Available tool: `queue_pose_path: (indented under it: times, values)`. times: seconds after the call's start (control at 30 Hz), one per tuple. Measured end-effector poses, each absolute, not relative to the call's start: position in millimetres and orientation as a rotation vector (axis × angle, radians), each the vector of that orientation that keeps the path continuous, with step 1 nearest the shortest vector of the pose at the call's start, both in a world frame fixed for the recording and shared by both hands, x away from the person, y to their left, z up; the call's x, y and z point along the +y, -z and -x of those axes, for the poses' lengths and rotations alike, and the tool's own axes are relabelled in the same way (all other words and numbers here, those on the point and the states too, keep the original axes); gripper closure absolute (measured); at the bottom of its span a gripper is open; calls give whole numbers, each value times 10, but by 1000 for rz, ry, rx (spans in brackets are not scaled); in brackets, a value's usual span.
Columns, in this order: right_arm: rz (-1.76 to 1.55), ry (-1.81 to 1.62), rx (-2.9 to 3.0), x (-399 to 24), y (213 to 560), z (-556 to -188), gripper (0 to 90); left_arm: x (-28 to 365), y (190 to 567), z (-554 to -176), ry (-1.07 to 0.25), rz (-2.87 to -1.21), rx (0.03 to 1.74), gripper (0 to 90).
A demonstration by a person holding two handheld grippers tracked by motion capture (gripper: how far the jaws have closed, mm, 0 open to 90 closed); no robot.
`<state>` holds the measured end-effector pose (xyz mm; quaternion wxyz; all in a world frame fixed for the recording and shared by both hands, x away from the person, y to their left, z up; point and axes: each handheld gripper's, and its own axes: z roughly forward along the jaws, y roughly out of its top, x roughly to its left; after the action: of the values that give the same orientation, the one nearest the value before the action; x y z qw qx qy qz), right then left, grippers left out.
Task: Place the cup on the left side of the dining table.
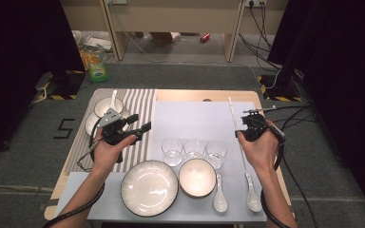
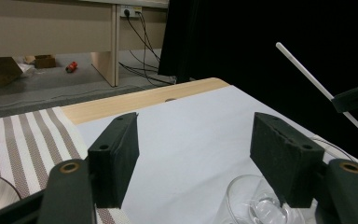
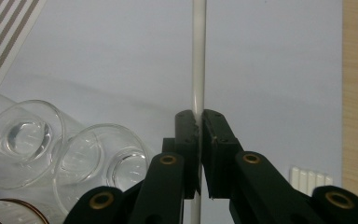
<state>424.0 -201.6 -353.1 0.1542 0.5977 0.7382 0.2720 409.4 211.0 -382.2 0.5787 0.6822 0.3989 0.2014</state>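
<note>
Right gripper (image 3: 199, 128) clamped a white chopstick (image 3: 199, 60) running ahead between its jaws; glasses (image 3: 70, 154) sat left. Left gripper (image 2: 193, 156) hung released; high view added bowls (image 1: 197, 177).

Open tool (image 2: 193, 156) above glass (image 2: 254, 203)

Three clear glasses (image 1: 194, 151) stand at the table's centre; two white spoons (image 1: 220, 194) lie at five o'clock, one plate (image 1: 149, 187) and one bowl (image 1: 197, 177) at six, stacked dishes (image 1: 105, 111) at ten.
</note>
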Motion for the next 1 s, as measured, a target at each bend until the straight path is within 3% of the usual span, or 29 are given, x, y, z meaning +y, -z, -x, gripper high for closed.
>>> queue_pose_path:
  times: [1.0]
  values:
    - [-1656, -829, 2130, -1853, 3450, -4266, 854, 2017, 3755, -4215, -495, -1597, 900, 313]
